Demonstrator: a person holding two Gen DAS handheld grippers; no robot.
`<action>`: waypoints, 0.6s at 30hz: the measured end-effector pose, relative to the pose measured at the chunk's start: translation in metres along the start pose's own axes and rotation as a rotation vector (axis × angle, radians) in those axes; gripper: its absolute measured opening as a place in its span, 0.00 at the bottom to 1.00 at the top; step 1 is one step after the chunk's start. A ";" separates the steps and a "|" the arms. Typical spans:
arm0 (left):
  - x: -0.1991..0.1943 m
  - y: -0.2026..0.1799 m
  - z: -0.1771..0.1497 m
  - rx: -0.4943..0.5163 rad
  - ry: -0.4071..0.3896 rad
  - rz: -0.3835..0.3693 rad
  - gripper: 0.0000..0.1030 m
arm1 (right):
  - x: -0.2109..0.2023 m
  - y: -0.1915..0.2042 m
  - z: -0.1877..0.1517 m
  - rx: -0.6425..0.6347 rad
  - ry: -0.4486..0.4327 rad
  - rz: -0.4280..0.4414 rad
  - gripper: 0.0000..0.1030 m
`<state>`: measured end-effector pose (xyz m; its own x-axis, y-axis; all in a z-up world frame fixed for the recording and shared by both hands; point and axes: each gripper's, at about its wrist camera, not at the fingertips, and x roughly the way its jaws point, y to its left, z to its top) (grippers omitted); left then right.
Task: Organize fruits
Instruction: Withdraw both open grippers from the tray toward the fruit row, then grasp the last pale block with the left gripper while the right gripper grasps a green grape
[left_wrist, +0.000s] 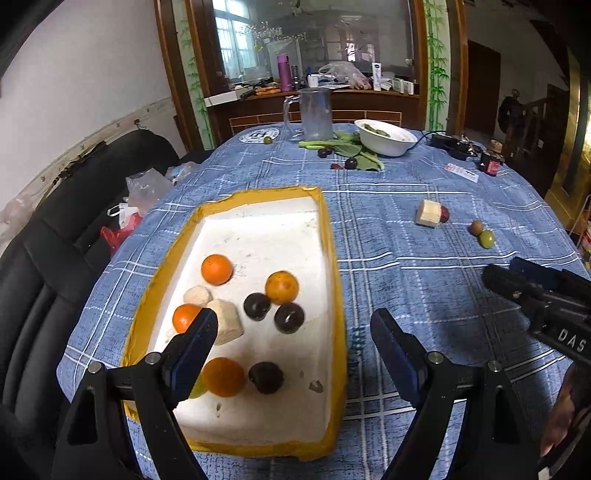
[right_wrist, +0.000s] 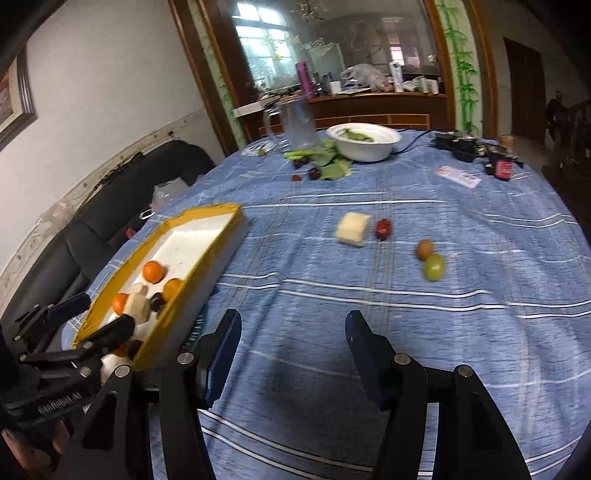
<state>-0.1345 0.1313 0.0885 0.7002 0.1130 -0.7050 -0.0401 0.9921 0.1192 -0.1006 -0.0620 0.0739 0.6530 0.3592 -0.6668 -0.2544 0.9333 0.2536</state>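
Both claws gape empty — left claw (left_wrist: 293, 325) over the tray (left_wrist: 332, 258), right claw (right_wrist: 293, 330) short of the green fruit (right_wrist: 434, 267).

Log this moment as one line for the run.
left gripper: open, empty, over tray | right gripper: open, empty, over tablecloth | loose: green fruit, brown fruit

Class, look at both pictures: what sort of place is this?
Probably a home dining room: a table under a blue checked cloth, a wooden sideboard cluttered with bottles, and a black sofa.

oranges (left_wrist: 217, 269) in tray (left_wrist: 330, 236) | bowl (left_wrist: 384, 137) behind | cloth (left_wrist: 406, 277) beneath
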 end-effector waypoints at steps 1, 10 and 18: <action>-0.001 -0.001 0.003 0.000 -0.003 -0.007 0.82 | -0.005 -0.009 0.000 0.003 -0.006 -0.021 0.63; 0.006 -0.035 0.019 0.046 0.003 -0.105 0.82 | -0.026 -0.089 0.006 0.085 -0.003 -0.187 0.66; 0.022 -0.058 0.037 0.001 0.037 -0.215 0.82 | 0.011 -0.099 0.027 0.055 0.050 -0.197 0.66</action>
<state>-0.0905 0.0744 0.0916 0.6659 -0.0990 -0.7395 0.1081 0.9935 -0.0357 -0.0494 -0.1505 0.0604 0.6496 0.1700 -0.7410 -0.0848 0.9848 0.1516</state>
